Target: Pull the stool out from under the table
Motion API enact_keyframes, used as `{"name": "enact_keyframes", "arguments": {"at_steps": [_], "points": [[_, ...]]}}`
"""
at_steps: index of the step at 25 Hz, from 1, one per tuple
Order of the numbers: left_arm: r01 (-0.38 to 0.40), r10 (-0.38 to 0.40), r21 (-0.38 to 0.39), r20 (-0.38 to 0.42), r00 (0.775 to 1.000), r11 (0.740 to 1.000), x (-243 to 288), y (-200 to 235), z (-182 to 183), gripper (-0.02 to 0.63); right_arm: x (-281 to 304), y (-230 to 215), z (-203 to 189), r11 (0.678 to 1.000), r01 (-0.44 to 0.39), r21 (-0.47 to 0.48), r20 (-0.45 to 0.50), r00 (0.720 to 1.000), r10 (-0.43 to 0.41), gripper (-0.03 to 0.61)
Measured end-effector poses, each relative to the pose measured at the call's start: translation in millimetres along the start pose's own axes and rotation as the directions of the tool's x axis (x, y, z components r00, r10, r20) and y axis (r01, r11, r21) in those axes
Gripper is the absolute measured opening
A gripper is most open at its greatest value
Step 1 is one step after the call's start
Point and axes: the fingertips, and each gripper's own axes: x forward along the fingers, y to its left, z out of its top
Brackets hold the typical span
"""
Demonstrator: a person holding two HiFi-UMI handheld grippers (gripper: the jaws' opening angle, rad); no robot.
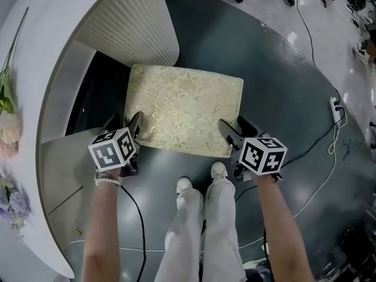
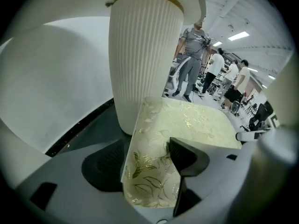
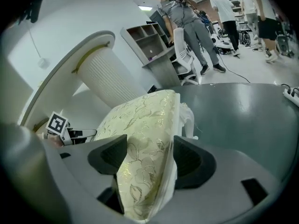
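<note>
- The person is standing with both white shoes (image 1: 202,179) just short of the stool (image 1: 185,107), arms reaching down on either side of the legs.
- The left gripper (image 1: 123,125) is sitting at the stool's near left corner. Its jaws are standing wide apart with that corner between them, one pad over the seat top and the other off the edge, not squeezing.
- The right gripper (image 1: 236,128) is sitting at the near right corner. Its jaws are likewise spread wide and straddling the seat edge, with the fabric filling the gap between the pads but not visibly pinched.
- Each gripper is carrying its marker cube (image 1: 113,148) closest to the person's wrists.
- The stool is resting flat on the dark floor (image 1: 282,98), right in front of the feet. Its seat is a rectangular cushion in pale gold floral cloth.
- Its long axis is running side to side across the person, from one gripper to the other. The short sides are pointing away toward the table.
- The seat is lying clear of the white tabletop (image 1: 41,69), which is curving along the left.
- The far left corner is ending just beside the ribbed white pedestal (image 1: 132,22).
- Flowers (image 1: 9,125) are lying on the tabletop at the far left.
- A cable is trailing to a power strip (image 1: 336,107) on the floor, well off to the right.
- Further back, people (image 3: 187,17) are standing about the room.
</note>
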Motion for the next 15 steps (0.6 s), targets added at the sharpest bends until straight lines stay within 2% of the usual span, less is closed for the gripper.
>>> {"name": "enact_keyframes", "arguments": {"at_steps": [3,8,15], "points": [[0.034,-0.034,0.001,0.002,0.999,0.999,2.5,-8.1,-1.2,0.243,-0.6,0.4,-0.3,1.000,0.000,0.007,0.011,1.000,0.000,0.311],[0.017,-0.017,-0.001,0.018,1.000,1.000,1.6,-11.8,-3.1,0.217,-2.2,1.4,-2.5,1.000,-0.003,0.005,0.008,1.000,0.003,0.308],[-0.003,0.003,0.026,-0.001,1.000,1.000,1.9,-13.0,-1.7,0.201,-2.5,3.2,-1.7,1.000,-0.004,-0.014,-0.001,1.000,0.004,0.305]]}}
